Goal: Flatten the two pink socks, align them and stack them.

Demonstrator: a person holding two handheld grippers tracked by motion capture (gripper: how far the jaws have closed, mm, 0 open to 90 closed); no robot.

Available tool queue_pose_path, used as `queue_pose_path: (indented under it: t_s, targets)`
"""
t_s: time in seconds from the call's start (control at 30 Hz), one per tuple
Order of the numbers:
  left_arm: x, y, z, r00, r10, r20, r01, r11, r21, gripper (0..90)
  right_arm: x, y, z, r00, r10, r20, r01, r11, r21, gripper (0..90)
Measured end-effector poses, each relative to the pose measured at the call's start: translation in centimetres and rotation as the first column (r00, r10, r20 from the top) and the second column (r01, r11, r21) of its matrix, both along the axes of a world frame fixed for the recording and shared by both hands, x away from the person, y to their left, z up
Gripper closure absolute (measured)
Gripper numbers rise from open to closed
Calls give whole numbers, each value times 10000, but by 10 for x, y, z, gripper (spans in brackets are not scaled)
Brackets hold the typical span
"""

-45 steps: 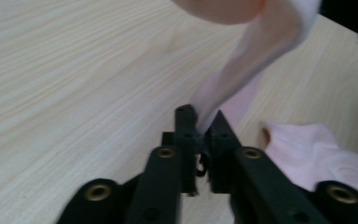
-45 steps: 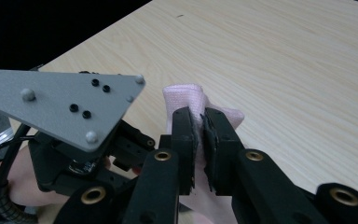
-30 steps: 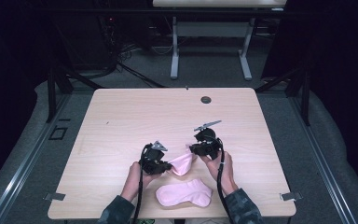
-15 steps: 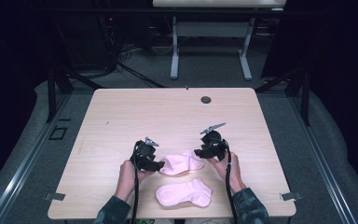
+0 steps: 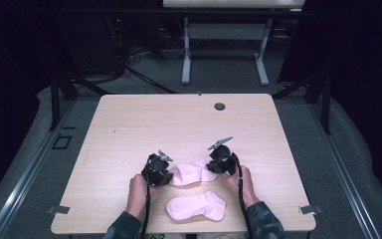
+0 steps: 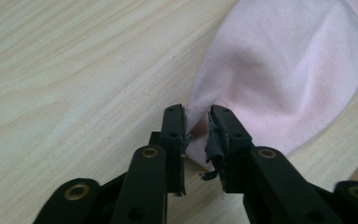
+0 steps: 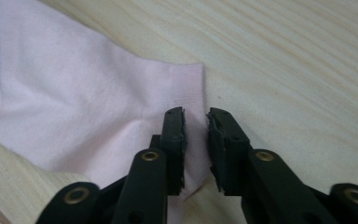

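I have the far pink sock [image 5: 191,173] stretched crosswise between my grippers. Left gripper [image 6: 196,122] pinches one end, right gripper [image 7: 196,122] the other — jaws just closed narrow on cloth. The near pink sock [image 5: 197,205] lies parallel, just toward me — equally near both hands.

The right tongs [image 7: 196,140] come up from the bottom, two black arms with little brass rings on them. Their tips have just been closing, and the edge of a pink sock [image 7: 88,112] sits pinched between them. The sock lies flat on the light wooden counter [image 7: 298,65] and spreads out to the left, soft and a bit wrinkled, with a fold near the top left corner. To the right of the tips the wood is bare, with long wavy lines in it
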State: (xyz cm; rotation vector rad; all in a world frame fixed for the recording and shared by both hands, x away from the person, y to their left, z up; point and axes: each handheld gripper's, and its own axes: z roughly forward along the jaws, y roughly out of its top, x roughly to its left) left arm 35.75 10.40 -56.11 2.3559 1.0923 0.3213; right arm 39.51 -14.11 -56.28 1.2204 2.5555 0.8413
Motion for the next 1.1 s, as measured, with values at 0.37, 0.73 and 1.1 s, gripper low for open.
queue_pose_path:
  t_s: [0.37, 0.73, 1.1]
  targets:
    - [-2, 8, -1, 9974, 39, -716, -99, 9964, -846, 858, -19, -12, 0, 9983, -530, -249, 533, 9985, 101, 833]
    - [-10, 9, -1, 9962, -111, -869, 31, 9957, -921, 819, -31, -18, 1, 9989, -461, -127, 461, 9989, -62, 826]
    - [-15, 12, 7, 9987, 239, -450, -278, 9957, -882, 489, -35, -27, 6, 9988, -483, -116, 488, 9978, 445, 582]
